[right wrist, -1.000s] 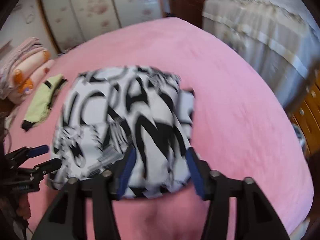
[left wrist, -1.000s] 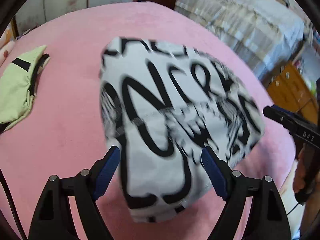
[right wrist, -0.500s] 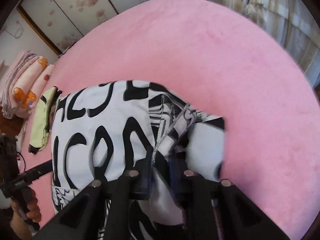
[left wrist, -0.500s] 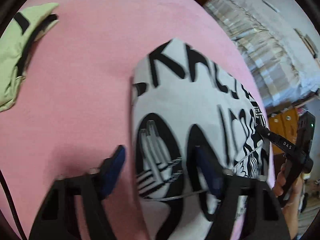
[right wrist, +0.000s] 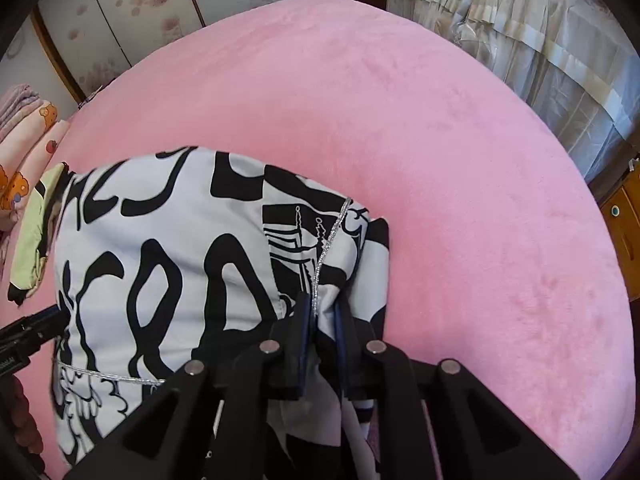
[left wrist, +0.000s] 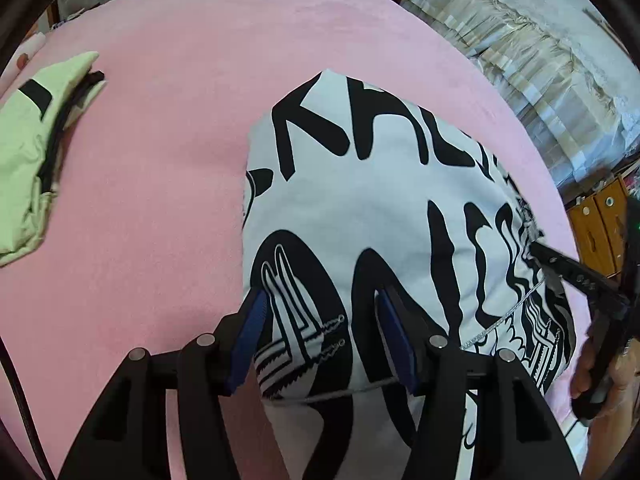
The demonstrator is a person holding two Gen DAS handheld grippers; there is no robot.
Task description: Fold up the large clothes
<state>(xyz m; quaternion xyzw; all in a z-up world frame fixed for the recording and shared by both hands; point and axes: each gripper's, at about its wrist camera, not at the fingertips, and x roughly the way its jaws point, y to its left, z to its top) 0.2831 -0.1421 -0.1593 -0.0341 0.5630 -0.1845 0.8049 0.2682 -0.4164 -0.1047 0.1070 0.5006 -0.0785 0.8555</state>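
Observation:
A white garment (left wrist: 380, 208) with bold black lettering and a thin silver trim lies folded on the pink bed (left wrist: 160, 160). My left gripper (left wrist: 322, 340) straddles its near left corner, and a thick bundle of fabric fills the gap between the blue pads. In the right wrist view the same garment (right wrist: 168, 248) bunches up at my right gripper (right wrist: 323, 316). That gripper's jaws pinch a fold by the silver trim and are opening slightly, with the cloth still between them. The right gripper (left wrist: 576, 276) also shows at the garment's right edge, held by a hand.
A folded pale green garment (left wrist: 36, 152) lies at the bed's left side. Beige drapery (left wrist: 520, 60) and a wooden cabinet (left wrist: 600, 220) stand past the bed's right edge. Stacked patterned bedding (right wrist: 24, 152) and flowered wardrobe doors (right wrist: 140, 12) are at the left and back.
Both grippers have dropped onto the garment's near edge. Their jaws narrowed from wide open to closed on fabric, the right one tightly. The garment now sits closer and sharper in view.

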